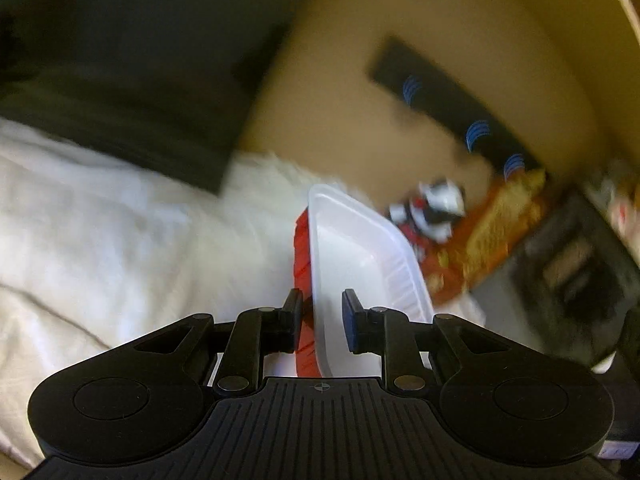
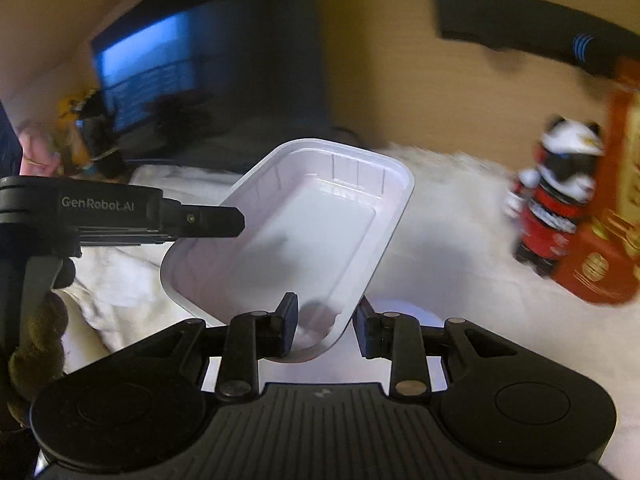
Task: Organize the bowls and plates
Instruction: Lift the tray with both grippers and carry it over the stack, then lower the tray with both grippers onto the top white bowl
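Right wrist view: the right gripper [image 2: 325, 326] clamps the near rim of a white tray [image 2: 304, 232], its long axis running ahead, while the left gripper [image 1: 321, 322] pinches another tray [image 1: 356, 256] edge-on.

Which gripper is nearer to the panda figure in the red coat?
Right, it seems. The right gripper, holding a white tray, has the panda figure ahead to its right; the left gripper is further left, beyond the tray.
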`<move>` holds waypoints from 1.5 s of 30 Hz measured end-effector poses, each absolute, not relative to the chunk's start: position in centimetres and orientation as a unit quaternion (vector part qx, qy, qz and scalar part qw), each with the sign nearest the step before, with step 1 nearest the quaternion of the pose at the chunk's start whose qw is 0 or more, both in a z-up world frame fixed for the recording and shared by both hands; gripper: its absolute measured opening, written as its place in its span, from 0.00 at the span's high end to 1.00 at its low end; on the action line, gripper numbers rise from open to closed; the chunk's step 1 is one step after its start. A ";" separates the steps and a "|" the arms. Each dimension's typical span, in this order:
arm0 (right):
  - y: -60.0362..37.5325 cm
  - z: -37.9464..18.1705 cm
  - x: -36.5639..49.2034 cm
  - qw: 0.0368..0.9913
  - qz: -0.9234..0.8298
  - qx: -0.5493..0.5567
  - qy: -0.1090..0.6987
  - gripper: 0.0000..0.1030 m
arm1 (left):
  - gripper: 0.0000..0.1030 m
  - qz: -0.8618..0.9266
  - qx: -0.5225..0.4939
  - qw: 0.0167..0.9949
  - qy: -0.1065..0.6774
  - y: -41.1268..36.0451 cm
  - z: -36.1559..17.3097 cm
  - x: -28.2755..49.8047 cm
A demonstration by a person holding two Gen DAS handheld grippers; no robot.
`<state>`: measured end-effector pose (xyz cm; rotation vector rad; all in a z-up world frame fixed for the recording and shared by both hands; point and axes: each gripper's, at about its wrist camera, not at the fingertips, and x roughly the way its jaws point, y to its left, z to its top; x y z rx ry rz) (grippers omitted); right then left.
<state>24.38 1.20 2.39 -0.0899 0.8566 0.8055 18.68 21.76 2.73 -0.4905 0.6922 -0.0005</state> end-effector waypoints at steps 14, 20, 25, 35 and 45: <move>-3.3 -3.4 24.7 0.801 0.382 -0.027 0.460 0.70 | 0.76 0.007 -0.218 0.872 0.439 17.1 -3.1 19.8; -3.2 -3.0 24.8 0.794 0.390 -0.038 0.464 0.69 | 0.76 0.006 -0.233 0.858 0.458 17.5 -3.5 20.4; -3.5 -2.9 26.7 0.799 0.370 -0.001 0.474 0.60 | 0.76 0.010 -0.248 0.853 0.459 17.8 -3.6 20.5; -3.5 -3.0 28.3 0.788 0.363 0.032 0.497 0.60 | 0.77 0.008 -0.226 0.857 0.463 16.8 -3.6 20.8; -3.4 -3.1 28.5 0.787 0.362 0.017 0.500 0.60 | 0.77 0.002 -0.218 0.855 0.470 16.4 -3.9 21.1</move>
